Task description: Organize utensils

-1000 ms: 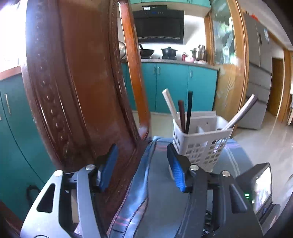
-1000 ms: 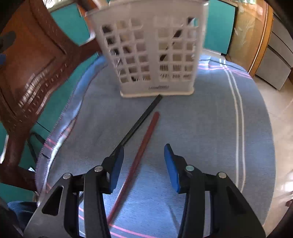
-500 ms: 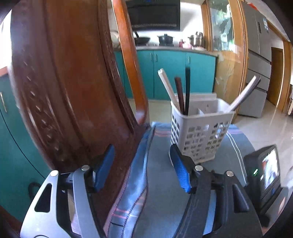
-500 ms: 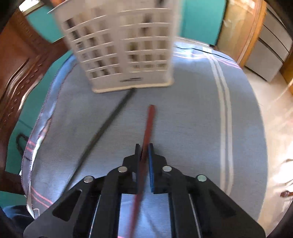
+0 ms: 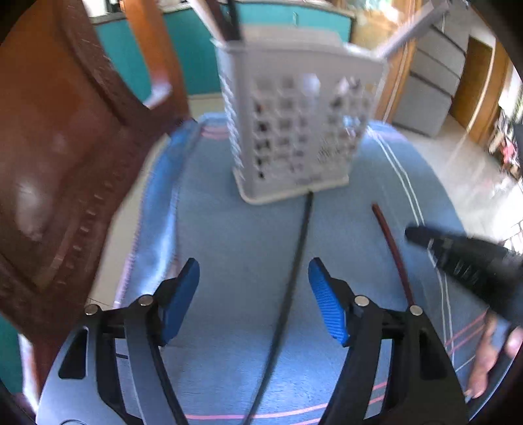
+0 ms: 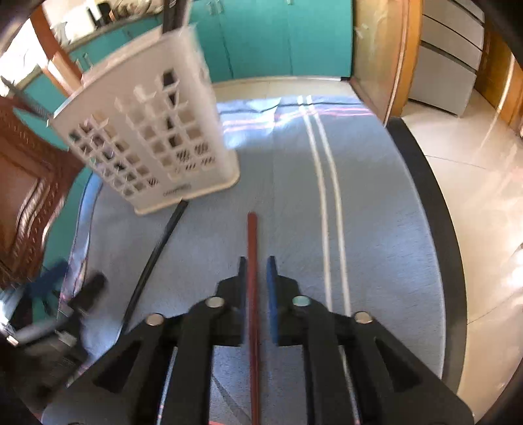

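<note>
A second ago our left hand-held gripper (image 5: 253,296) faced the wooden chair (image 5: 59,157) with the white utensil basket (image 5: 294,130) at about two o'clock; now we see it tipped down over the blue cloth (image 5: 228,235) on the table (image 6: 421,183), with the basket at twelve o'clock. Its jaws have just been opening and stand well apart, the black chopstick (image 5: 294,261) lying on the cloth between them, untouched by either pad.

Our right hand-held gripper (image 6: 256,294) was open a second ago beside the dark red chopstick (image 6: 252,261), then pinched it. The jaws have just eased slightly apart; the red stick runs up the narrow gap between the pads toward twelve o'clock, close against the left pad, with a sliver of space at the right one. We cannot tell whether the pads still press on it.

In the right wrist view the basket stands at ten o'clock, and the black chopstick's far end touches its base. Inside the basket stand several sticks: dark ones and a pale one at the back left, and a grey handle (image 5: 408,29) leaning out toward one o'clock. The blur hides which compartment holds which.
</note>
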`<move>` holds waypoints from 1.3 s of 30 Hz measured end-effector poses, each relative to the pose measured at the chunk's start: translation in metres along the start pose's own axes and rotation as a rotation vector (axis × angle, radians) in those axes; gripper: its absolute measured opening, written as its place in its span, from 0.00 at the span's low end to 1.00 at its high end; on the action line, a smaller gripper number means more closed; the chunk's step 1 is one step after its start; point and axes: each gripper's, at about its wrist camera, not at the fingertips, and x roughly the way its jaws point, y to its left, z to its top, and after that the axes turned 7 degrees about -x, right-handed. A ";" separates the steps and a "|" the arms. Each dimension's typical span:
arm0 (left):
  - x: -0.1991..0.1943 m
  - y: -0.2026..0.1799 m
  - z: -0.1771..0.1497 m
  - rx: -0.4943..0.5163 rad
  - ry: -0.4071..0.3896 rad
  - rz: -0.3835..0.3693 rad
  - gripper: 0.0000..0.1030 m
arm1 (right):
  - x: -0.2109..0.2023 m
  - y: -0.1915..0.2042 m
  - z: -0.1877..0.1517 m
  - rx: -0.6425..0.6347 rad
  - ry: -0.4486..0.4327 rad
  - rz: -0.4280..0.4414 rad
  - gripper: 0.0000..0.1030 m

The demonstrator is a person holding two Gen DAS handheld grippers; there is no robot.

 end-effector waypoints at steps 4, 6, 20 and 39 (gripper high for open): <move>0.017 -0.013 -0.008 0.041 0.057 -0.003 0.68 | -0.004 -0.015 0.002 0.046 -0.009 -0.009 0.23; 0.025 -0.016 -0.013 0.051 0.080 -0.010 0.68 | -0.007 -0.015 0.002 0.057 -0.009 -0.007 0.23; 0.016 -0.015 -0.027 -0.023 0.155 -0.190 0.06 | -0.003 -0.015 0.009 0.039 0.000 0.019 0.28; 0.000 -0.019 -0.048 -0.021 0.092 -0.071 0.17 | 0.033 0.017 -0.002 -0.088 0.088 -0.015 0.30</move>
